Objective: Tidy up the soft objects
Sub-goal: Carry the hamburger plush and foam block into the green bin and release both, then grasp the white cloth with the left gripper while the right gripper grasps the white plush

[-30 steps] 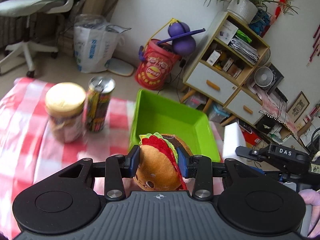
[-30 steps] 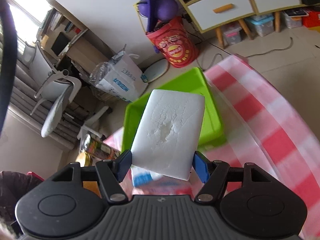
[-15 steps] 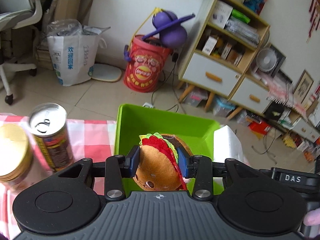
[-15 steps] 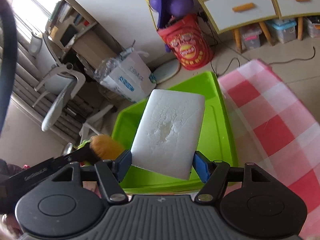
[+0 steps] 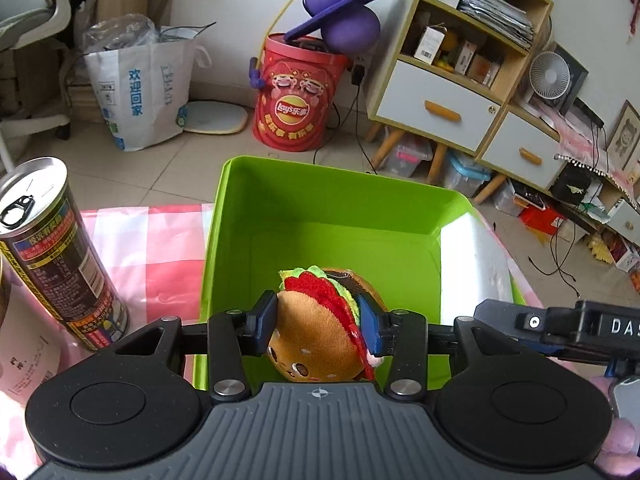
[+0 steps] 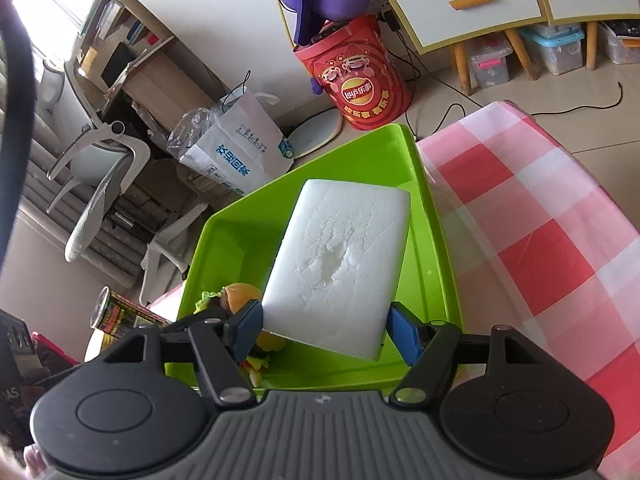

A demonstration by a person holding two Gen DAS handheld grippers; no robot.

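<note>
A plush burger [image 5: 312,332] sits between the blue pads of my left gripper [image 5: 318,314], low over the near end of the green bin [image 5: 320,168]. The jaws are opening, with the pads touching the plush. My right gripper [image 6: 326,322] holds a white foam block [image 6: 340,256] by its near end, tilted over the right half of the bin [image 6: 436,240]; its jaws are opening too, with the block between them. The same block [image 5: 472,264] leans along the bin's right wall. The right wrist view also catches the burger [image 6: 240,294] at the bin's left.
A tall drink can [image 5: 60,256] stands on the red-and-white checked cloth [image 5: 152,248] left of the bin, with a labelled jar [image 5: 16,340] beside it at the frame's edge. Beyond the table's far edge are a red bucket [image 5: 296,100], a paper bag and a cabinet.
Both grippers came down and forward over the green bin. The burger and foam block now hang low inside it, side by side. The can and jar slid off to the left.
</note>
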